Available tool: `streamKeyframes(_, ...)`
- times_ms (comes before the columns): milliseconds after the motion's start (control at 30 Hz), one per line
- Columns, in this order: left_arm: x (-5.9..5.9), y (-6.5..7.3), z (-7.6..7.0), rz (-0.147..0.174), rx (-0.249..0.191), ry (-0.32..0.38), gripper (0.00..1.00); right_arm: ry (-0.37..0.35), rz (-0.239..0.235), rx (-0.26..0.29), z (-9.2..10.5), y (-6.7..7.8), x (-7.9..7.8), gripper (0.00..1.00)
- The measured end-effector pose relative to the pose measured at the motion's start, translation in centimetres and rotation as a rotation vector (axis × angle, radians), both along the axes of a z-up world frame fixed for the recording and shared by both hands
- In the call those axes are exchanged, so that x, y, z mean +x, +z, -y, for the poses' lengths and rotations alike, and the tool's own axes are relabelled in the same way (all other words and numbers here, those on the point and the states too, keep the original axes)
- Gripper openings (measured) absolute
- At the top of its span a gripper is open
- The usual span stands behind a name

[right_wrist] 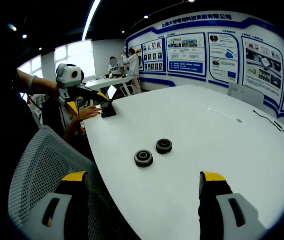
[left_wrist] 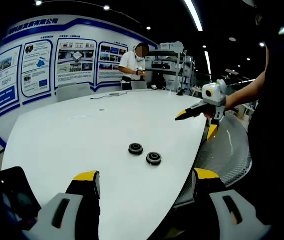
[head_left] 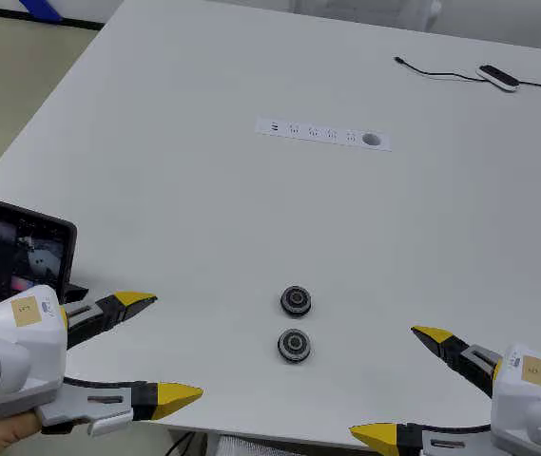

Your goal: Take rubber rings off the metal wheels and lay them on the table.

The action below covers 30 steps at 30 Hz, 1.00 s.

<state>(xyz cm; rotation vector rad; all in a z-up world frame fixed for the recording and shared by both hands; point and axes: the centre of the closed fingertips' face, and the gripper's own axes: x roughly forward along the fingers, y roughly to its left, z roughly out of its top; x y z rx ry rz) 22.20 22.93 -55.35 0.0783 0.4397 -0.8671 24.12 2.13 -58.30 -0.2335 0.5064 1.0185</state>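
Two small metal wheels lie flat on the white table (head_left: pixel 203 190), one just behind the other and close to the person's edge. They are near each other but not touching. The far wheel (head_left: pixel 296 301) and the near wheel (head_left: pixel 294 345) each show a dark outer band around a paler hub. That band looks like the rubber rings (head_left: pixel 283 345) seated on the wheels, though at this size I cannot separate rubber from metal with any certainty.

The left gripper (head_left: pixel 170 345) hangs over the table's near-left edge, its yellow-tipped jaws spread wide and grasping nothing. The right gripper (head_left: pixel 392 383) hangs at the near-right edge in the same way, released and empty. Both point inward toward the wheels, which lie between them and well apart from either set of tips.

In the left gripper view the two wheels sit side by side ahead of the spread jaws, and the right gripper (left_wrist: pixel 194 125) shows beyond them, held in a hand.

A dark tablet (head_left: pixel 13 256) stands propped at the left edge just beside the left gripper. A white power strip (head_left: pixel 322 133) is set into the middle of the tabletop, and a cable (head_left: pixel 436 74) runs across the far right corner. A mesh chair (right_wrist: pixel 37 165) (grey, by the table edge) appears in the right gripper view.
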Motion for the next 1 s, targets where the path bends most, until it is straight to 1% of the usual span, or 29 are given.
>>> streamKeyframes(467,0.04,-0.03,-0.13,0.0,-0.001,0.004,0.77,-0.005,0.002,-0.002,0.24,0.05,0.07,0.93)
streamKeyframes(1000,-0.2,-0.53,-0.48,-0.009,0.002,0.009,0.75,0.002,-0.002,-0.012,0.09,-0.19,-0.2,0.91)
